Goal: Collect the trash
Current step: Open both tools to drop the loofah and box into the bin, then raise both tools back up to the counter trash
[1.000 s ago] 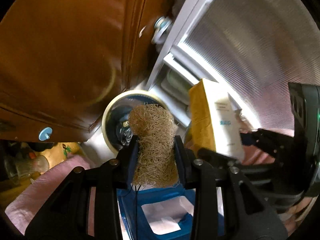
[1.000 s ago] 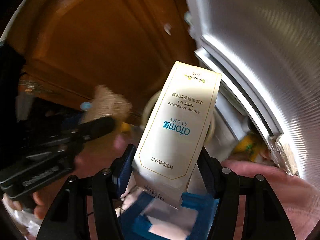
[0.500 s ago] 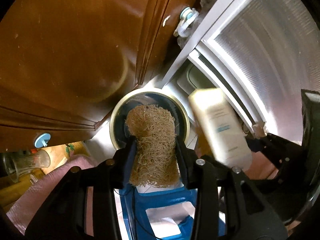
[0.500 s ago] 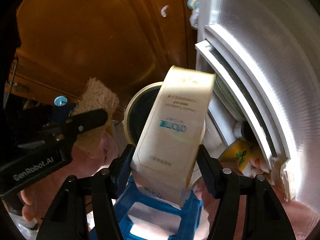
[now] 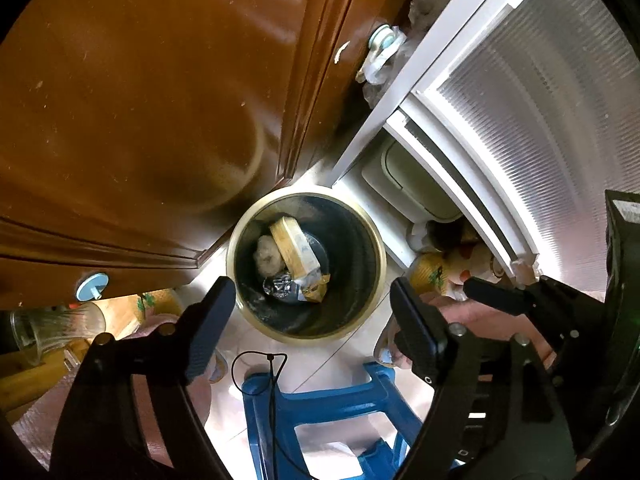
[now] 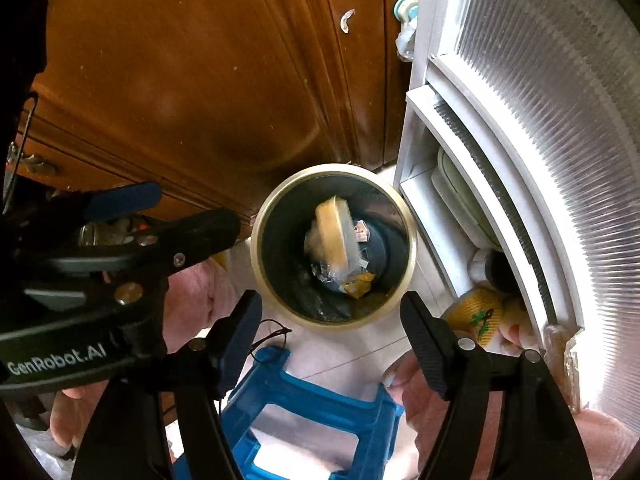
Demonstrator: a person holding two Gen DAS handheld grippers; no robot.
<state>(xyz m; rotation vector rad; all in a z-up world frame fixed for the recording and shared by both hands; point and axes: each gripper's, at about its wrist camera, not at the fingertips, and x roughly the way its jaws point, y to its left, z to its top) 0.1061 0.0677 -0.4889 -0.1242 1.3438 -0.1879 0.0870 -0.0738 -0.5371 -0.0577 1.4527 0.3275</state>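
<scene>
Both grippers hang over the bin [image 5: 306, 266], jaws spread wide and holding nothing: left gripper [image 5: 310, 320], right gripper [image 6: 331, 324]. The bin's gold rim is unobstructed. Inside lie the box [image 5: 296, 252], a pale fibrous wad [image 5: 267, 258] at 9 o'clock and foil [image 5: 278, 284]. A wood door [image 5: 160, 100] stands at 11 o'clock, ribbed glass [image 5: 540, 120] at 2, a blue stool [image 5: 320, 408] at 6. In the right view the box is blurred.

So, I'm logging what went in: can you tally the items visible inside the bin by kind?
Tan fibrous scrubber pad: 1
Cream-and-gold cardboard toothpaste box: 1
Crumpled silver foil wrapper: 1
Total: 3, all in the round dark bin with brass rim.
</scene>
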